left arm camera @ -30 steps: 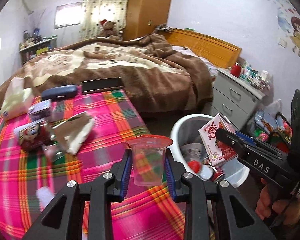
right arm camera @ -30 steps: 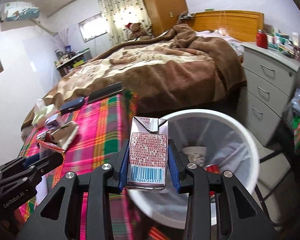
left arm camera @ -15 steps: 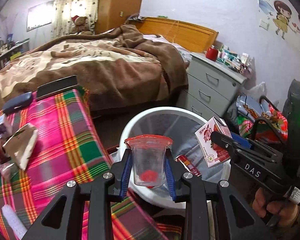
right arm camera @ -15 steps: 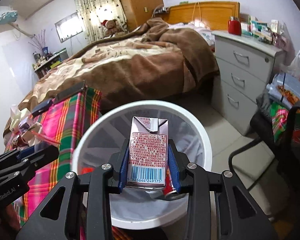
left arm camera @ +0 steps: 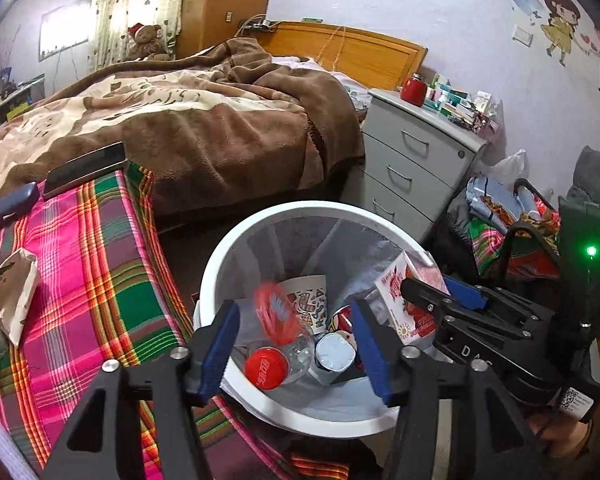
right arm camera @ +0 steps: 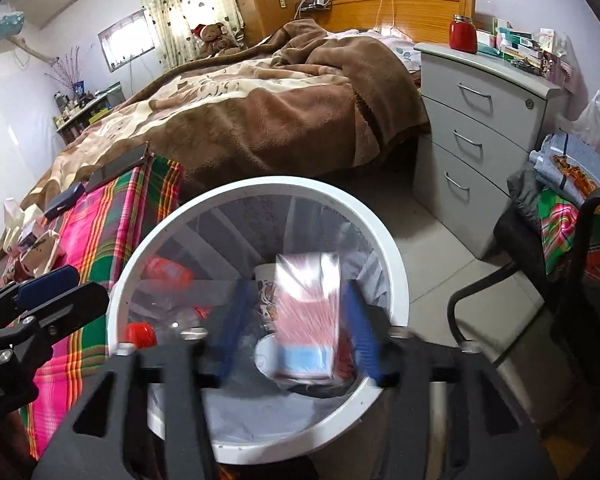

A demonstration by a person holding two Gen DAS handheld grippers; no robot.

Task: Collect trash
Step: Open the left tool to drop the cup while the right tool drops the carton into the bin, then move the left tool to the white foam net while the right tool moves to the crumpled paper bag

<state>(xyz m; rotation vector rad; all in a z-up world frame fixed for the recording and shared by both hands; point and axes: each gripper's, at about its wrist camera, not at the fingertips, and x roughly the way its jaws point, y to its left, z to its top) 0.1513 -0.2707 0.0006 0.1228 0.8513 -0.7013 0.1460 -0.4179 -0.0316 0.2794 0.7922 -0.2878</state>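
Now | left claw released, just opening | right claw released, "DAS" on body | carton over bin

Little legible. White letters "DA" on the black body of the right tool, just right of the white bin. Printed lettering, blurred past reading, on the red bottle cap inside the bin. Fragment of white lettering, unreadable, on the left tool at the frame edge left of the bin.
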